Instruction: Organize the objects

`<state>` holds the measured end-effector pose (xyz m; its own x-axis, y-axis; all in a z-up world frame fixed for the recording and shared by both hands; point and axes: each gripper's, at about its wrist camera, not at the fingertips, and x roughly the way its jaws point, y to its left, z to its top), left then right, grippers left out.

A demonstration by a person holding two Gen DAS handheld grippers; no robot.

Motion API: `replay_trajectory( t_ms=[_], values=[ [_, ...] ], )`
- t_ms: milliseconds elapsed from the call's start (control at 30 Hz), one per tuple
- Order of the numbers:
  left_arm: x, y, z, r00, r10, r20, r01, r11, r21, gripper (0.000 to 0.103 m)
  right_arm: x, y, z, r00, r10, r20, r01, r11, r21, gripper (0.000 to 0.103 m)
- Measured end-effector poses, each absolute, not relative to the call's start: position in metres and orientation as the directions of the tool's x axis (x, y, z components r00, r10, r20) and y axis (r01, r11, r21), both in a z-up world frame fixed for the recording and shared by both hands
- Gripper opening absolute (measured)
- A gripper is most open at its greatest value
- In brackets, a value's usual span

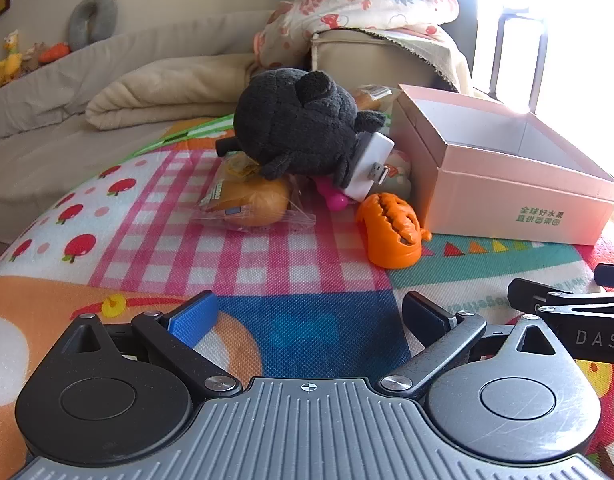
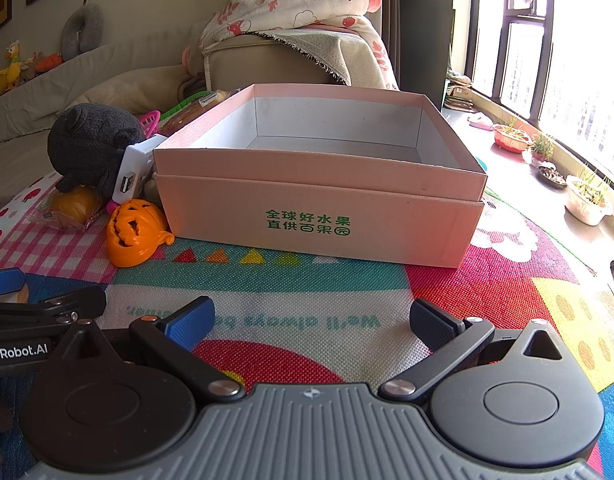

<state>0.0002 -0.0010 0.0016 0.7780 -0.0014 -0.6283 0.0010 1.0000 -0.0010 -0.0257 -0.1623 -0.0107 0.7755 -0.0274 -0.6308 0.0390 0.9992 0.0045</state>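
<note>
Both tools, left tool and right tool, sat spread wide with nothing between their fingers. The pink box stood open on the play mat, with the black plush, white charger and orange pumpkin toy piled just left of it. A pink thing under the plush was mostly hidden, couldn't really tell what it was.

Before you lies a colourful play mat. On it you see a pink box, an orange pumpkin toy and a wrapped bun.
</note>
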Motion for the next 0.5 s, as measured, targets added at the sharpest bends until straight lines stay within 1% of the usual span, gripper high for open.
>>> replay_trajectory(
  t_ms=[500],
  values=[
    [-0.0008, -0.0001, 0.0012, 0.777, 0.002, -0.629, 0.000, 1.000, 0.004, 0.102, -0.0255, -0.1624, -0.0109, 0.776, -0.027, -0.631, 0.039, 0.999, 0.005, 0.103]
  ],
)
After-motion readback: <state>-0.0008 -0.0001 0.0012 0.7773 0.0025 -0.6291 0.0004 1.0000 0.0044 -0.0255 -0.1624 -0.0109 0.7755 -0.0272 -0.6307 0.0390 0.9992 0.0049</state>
